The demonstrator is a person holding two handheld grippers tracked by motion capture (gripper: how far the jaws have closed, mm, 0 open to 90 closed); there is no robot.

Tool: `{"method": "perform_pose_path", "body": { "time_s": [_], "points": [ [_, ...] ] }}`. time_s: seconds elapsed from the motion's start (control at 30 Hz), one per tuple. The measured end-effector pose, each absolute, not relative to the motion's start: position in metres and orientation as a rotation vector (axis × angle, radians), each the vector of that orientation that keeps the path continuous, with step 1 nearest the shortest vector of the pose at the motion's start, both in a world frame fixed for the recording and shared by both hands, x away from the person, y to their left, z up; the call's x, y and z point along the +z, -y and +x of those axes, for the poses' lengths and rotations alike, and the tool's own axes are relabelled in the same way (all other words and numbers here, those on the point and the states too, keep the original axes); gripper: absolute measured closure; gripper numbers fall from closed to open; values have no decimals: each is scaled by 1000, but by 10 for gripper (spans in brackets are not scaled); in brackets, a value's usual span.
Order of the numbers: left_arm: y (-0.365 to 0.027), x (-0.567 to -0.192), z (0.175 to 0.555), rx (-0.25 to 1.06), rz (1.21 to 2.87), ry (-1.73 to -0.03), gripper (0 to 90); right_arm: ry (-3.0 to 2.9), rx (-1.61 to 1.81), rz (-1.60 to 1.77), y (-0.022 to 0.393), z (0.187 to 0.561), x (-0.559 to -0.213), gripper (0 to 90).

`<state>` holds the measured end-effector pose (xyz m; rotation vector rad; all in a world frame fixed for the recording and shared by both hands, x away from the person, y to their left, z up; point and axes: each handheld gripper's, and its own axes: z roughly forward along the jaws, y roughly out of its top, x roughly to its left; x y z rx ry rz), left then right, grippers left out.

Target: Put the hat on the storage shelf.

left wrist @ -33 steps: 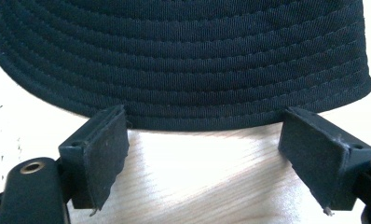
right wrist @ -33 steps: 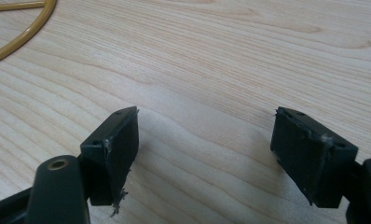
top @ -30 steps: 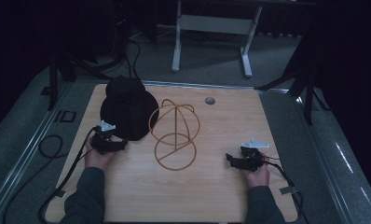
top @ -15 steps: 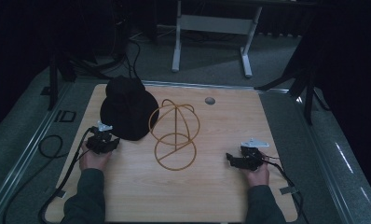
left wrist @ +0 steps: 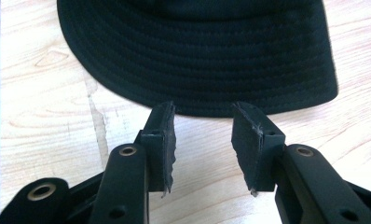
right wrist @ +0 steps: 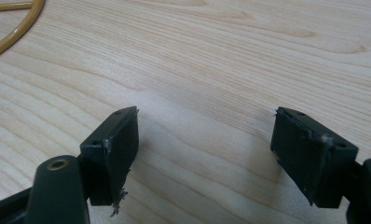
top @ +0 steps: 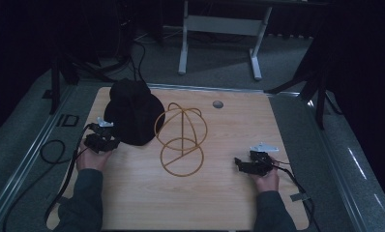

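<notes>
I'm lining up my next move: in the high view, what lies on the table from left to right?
Left claw → black fabric bucket hat → golden wire hat stand → small grey round table insert → right claw.

- My left gripper (left wrist: 203, 140): black jaws, frayed dark pads (left wrist: 167, 140), brass-ringed screw holes.
- My right gripper (right wrist: 204, 156): same black build, grey three-cornered plate on top.
- Black cables trailing; dark grey-green sleeves (top: 81, 203).
</notes>
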<state>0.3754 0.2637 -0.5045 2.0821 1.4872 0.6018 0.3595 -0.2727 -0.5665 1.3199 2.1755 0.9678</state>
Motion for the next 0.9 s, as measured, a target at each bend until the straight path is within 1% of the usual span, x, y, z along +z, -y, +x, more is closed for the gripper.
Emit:
{"method": "perform_pose_path", "body": {
  "time_s": [0.13, 0.27, 0.57, 0.9],
  "points": [
    [-261, -498, 381, 585, 2117, -1477, 593, -2176, 968, 1319, 273, 361, -567, 228],
    [-262, -491, 387, 498, 2107, -1467, 593, -2176, 968, 1321, 273, 361, -567, 228],
    [-259, -475, 395, 478, 2123, -1434, 583, -2176, 968, 1321, 273, 361, -567, 228],
    [-256, -465, 401, 480, 2147, -1450, 581, -2176, 967, 1322, 273, 361, -566, 228]
  ]
}}
